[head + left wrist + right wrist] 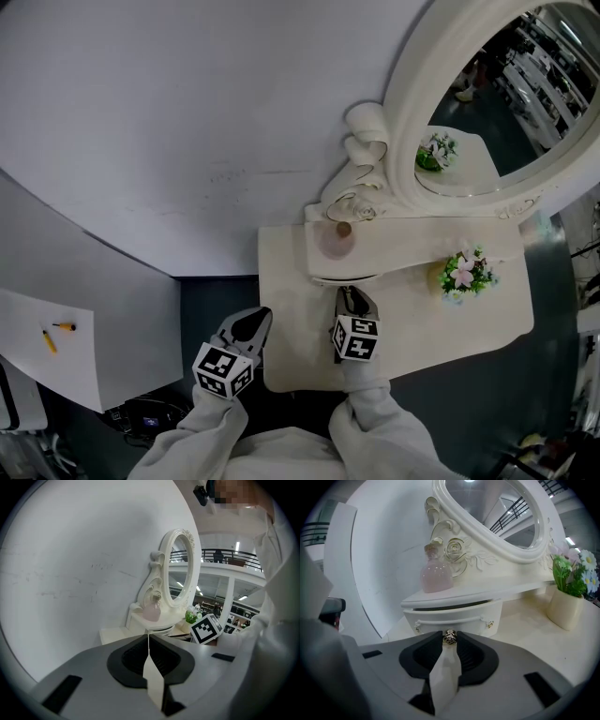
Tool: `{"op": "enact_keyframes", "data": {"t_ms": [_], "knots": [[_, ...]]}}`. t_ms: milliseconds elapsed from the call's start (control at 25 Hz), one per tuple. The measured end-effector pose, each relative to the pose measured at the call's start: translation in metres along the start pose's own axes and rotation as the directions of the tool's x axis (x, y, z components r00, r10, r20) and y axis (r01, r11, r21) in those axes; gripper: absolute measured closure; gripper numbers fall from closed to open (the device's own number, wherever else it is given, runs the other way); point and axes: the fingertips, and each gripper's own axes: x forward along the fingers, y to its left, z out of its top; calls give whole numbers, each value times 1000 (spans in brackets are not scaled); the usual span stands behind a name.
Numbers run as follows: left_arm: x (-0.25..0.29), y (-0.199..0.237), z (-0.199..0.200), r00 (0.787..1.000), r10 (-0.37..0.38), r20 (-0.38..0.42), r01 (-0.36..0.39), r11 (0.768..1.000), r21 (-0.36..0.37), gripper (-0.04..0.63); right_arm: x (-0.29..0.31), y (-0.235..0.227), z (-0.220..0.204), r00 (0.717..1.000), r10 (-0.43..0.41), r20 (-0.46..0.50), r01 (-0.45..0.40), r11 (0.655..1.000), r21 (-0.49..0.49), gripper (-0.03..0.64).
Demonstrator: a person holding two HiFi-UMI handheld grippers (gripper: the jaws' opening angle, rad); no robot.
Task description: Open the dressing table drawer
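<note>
We pinch the drawer (454,615) knob (449,636) with our right gripper (449,642). Our left gripper (148,639) is squeezed shut on nothing, just off the table's (281,281) left edge.

Our cream-white carved dressing table (412,328) has a silver metal drawer knob (449,637); the round glass bottle (437,576) is pale pink; left tool (258,321) and right tool (352,298) are grey.
</note>
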Motion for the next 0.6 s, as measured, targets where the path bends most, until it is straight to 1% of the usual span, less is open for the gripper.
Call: {"op": "enact_keyframes", "data": {"t_ms": [600], "knots": [[-3, -3, -2, 1000, -25, 1, 25, 1000, 5, 575, -12, 2, -10, 1000, -12, 3, 12, 1000, 11, 506]]}}
